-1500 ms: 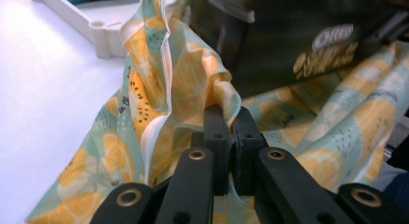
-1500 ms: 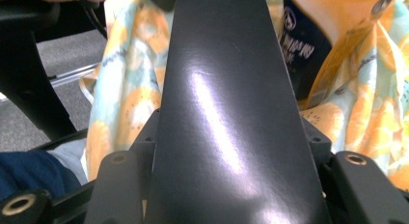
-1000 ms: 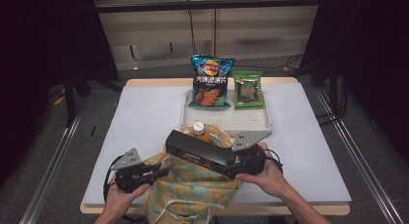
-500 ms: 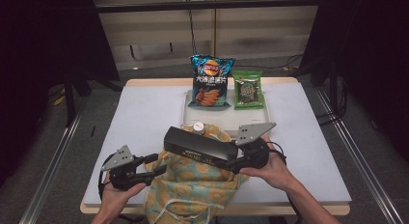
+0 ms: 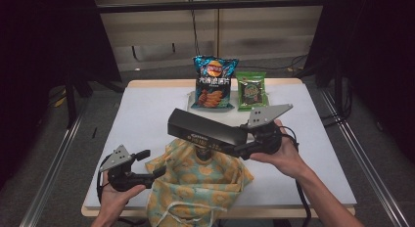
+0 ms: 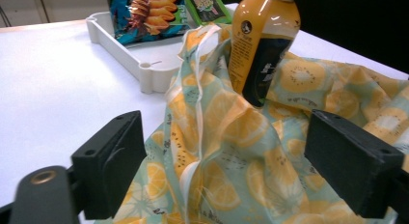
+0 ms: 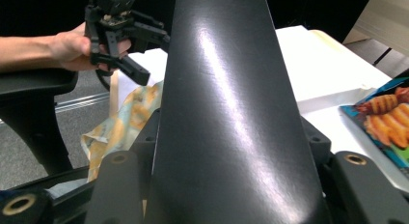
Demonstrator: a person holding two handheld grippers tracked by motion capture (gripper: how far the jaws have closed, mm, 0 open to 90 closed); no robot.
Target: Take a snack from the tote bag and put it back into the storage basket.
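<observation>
Right gripper (image 5: pixel 240 144) clamped on black box (image 5: pixel 208 128), long axis level, above bag (image 5: pixel 200 180) near worktop's front edge. Left gripper (image 5: pixel 159 163) at bag's left rim, jaws just opened wide (cloth between, unpinched).

Open tabletop (image 5: pixel 147 114) left of tray (image 5: pixel 190 101).

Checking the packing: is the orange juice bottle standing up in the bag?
Upright. The juice bottle stands among the folds of the lemon-print bag.
</observation>
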